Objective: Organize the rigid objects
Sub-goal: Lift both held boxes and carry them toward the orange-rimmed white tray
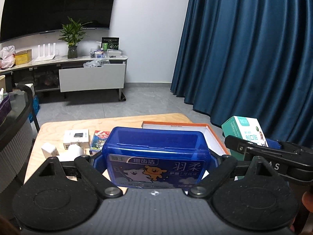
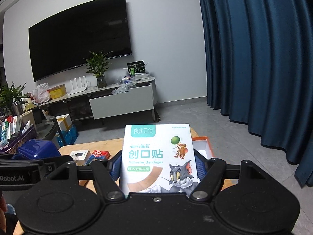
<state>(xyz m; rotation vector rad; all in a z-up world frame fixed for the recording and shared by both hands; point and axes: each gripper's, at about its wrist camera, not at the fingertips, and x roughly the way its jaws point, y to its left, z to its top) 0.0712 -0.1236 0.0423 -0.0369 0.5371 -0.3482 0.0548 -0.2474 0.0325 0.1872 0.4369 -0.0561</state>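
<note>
My left gripper (image 1: pixel 156 156) is shut on a blue plastic floss-pick box (image 1: pixel 156 154) with cartoon animals on its lid, held above the wooden table (image 1: pixel 58 129). My right gripper (image 2: pixel 157 166) is shut on a white and teal adhesive bandage box (image 2: pixel 158 156) with a cat and mouse print. In the left wrist view the bandage box (image 1: pixel 248 133) and right gripper arm show at the right. The blue box (image 2: pixel 37 150) shows at the left of the right wrist view. An open orange-rimmed white box (image 1: pixel 207 135) lies on the table behind the blue box.
On the table's left part lie a small white carton (image 1: pixel 76 137), a red and blue card pack (image 1: pixel 98 141) and a white charger (image 1: pixel 49 149). A dark glass side table (image 1: pixel 13 113) stands at the left. Blue curtains (image 1: pixel 254 49) hang at the right, a TV cabinet (image 1: pixel 92 76) beyond.
</note>
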